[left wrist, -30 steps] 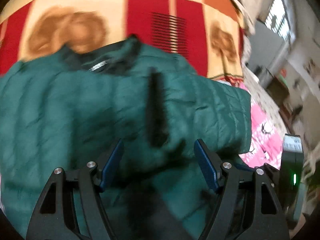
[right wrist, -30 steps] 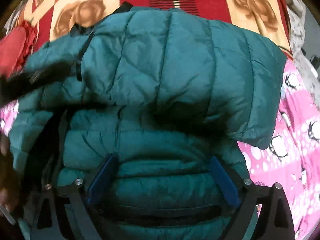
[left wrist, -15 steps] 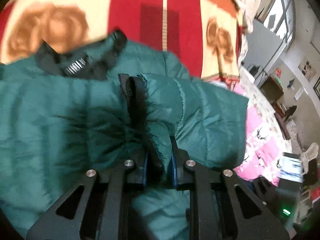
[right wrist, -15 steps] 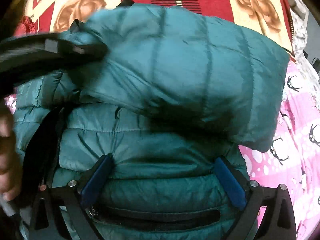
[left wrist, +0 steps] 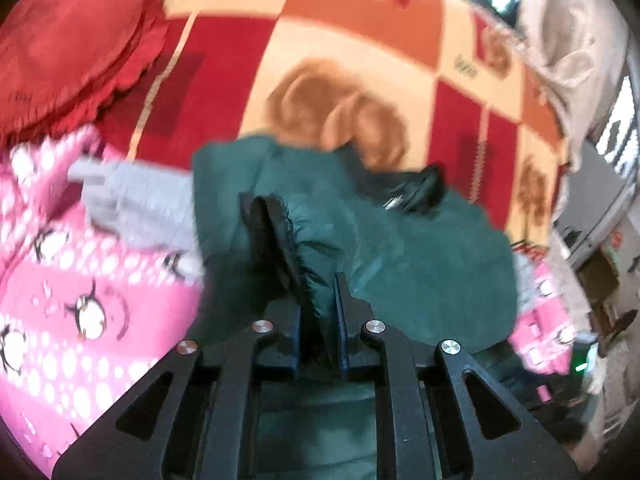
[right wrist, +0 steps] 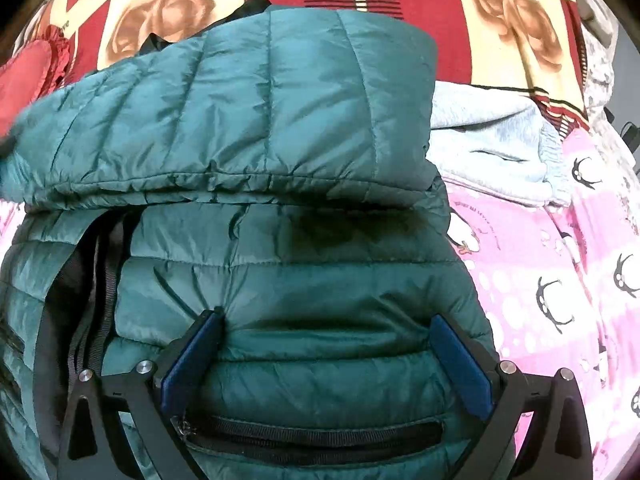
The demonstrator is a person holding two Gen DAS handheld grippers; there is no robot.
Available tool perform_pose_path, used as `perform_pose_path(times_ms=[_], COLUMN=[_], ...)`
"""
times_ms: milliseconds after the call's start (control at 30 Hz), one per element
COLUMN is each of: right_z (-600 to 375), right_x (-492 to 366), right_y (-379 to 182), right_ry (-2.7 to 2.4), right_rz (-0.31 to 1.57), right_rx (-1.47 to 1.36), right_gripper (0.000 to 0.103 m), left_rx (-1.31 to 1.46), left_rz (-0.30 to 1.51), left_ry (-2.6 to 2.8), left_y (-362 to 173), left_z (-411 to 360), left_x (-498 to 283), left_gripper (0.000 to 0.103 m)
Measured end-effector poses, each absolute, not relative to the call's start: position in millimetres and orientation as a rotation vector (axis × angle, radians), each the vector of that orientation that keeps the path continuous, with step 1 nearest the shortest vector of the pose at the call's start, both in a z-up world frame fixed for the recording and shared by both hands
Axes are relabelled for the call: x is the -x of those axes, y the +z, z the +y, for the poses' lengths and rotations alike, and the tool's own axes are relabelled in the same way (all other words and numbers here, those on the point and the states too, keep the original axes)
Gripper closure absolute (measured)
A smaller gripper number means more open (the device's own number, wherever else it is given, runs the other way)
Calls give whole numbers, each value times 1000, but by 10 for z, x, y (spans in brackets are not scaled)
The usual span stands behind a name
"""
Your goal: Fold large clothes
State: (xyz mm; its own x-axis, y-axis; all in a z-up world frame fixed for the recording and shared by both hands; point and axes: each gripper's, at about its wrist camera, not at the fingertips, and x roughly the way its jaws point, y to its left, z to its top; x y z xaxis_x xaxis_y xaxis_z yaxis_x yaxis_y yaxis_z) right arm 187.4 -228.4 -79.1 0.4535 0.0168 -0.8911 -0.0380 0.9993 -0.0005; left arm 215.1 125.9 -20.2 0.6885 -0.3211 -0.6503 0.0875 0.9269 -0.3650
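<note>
Folding the green jacket (right wrist: pixel 280 120), lying spread on the pink blanket (right wrist: pixel 560 260) and the red and cream blanket (left wrist: pixel 360 40). Laying the top part down flat over the bottom part now, not puffing up as it was a second ago.

Pinching the jacket's black edge (left wrist: pixel 276 240) tight with the left tool (left wrist: pixel 318 312), shut on it now after being wide open a second ago. Swinging that edge away to the left, toward the red cushion (left wrist: pixel 68 52), with everything going blurry from the fast move.

Keeping the right tool (right wrist: pixel 326 344) wide open, holding nothing, resting low on the jacket just above the pocket zip (right wrist: pixel 312 436), same as before. Probably pressing the bottom down while the other side is moving.

Showing a grey piece of clothing (right wrist: pixel 492 140) beside the jacket now, hidden a moment ago.

Meaning one fold is likely getting done. Still needing more folds after this, probably, with the jacket looking big and lumpy.
</note>
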Motion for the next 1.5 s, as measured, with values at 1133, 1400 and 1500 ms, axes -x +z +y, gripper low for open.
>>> perform_pose_path(times_ms=[1133, 1400, 1500], right_z=[-2621, -2702, -2635], right_x=[-2867, -3334, -3324], right_y=[-227, -776, -789], right_ry=[164, 130, 143], right_rz=[674, 789, 787], right_rx=[-122, -162, -127], right_gripper=[49, 25, 15], left_rx=[291, 308, 269], left_rz=[789, 884, 887], left_ry=[-6, -8, 9], left_y=[-454, -693, -720], left_z=[962, 944, 878], left_x=[-2045, -2198, -2230], left_gripper=[89, 89, 89])
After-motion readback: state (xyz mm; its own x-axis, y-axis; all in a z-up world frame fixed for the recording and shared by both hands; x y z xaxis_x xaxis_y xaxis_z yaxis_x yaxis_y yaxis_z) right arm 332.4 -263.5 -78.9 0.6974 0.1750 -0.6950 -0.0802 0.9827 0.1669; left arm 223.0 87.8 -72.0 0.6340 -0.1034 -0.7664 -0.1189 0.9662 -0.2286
